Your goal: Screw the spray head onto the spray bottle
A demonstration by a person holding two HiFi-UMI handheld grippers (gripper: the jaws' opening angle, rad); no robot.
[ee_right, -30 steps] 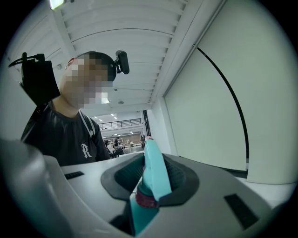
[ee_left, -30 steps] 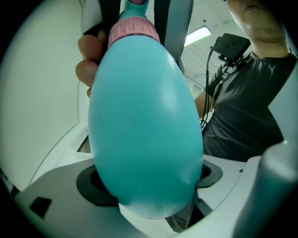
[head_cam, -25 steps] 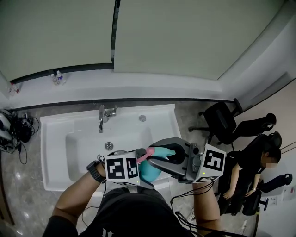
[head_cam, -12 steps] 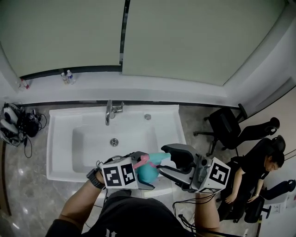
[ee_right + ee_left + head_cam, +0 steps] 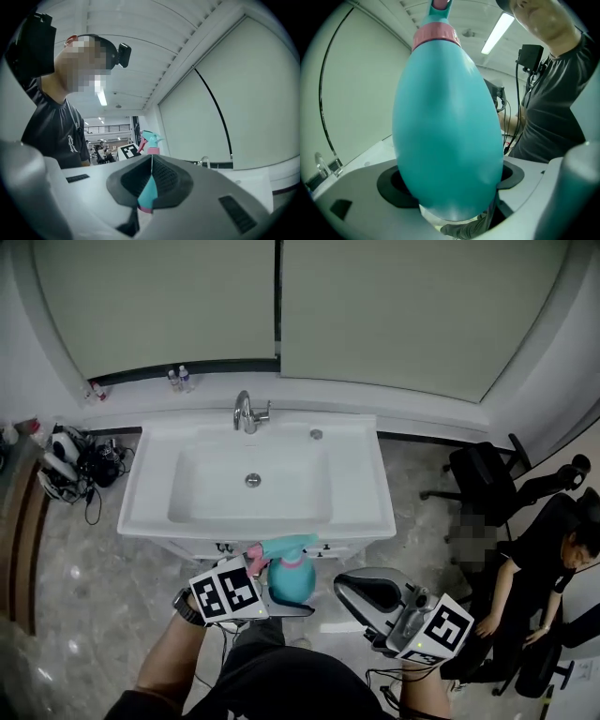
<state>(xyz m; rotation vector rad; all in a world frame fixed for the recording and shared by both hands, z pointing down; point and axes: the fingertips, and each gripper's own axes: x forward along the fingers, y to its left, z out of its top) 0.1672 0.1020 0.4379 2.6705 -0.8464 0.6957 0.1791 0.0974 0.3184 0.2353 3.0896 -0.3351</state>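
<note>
Your left gripper [image 5: 270, 600] jaws clamp the spray bottle [image 5: 292, 582] steady before the sink [image 5: 141, 512], spray head [image 5: 281, 547] already on its neck, while your right gripper [image 5: 354, 587] jaws are closing empty alongside, probably between twists.

teal spray bottle [image 5: 292, 582] with pink collar [image 5: 436, 37]; teal spray head [image 5: 291, 545], pink trigger [image 5: 253, 554]; white sink [image 5: 141, 512]; grey veined floor [image 5: 75, 568]; black-and-white square-patterned cube [image 5: 225, 592]; black chair [image 5: 483, 479]

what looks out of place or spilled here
Nothing stands out: the teal egg-shaped plastic spray bottle sits in the left tongs with its teal spray head on, and no spill shows on the white sink.
</note>
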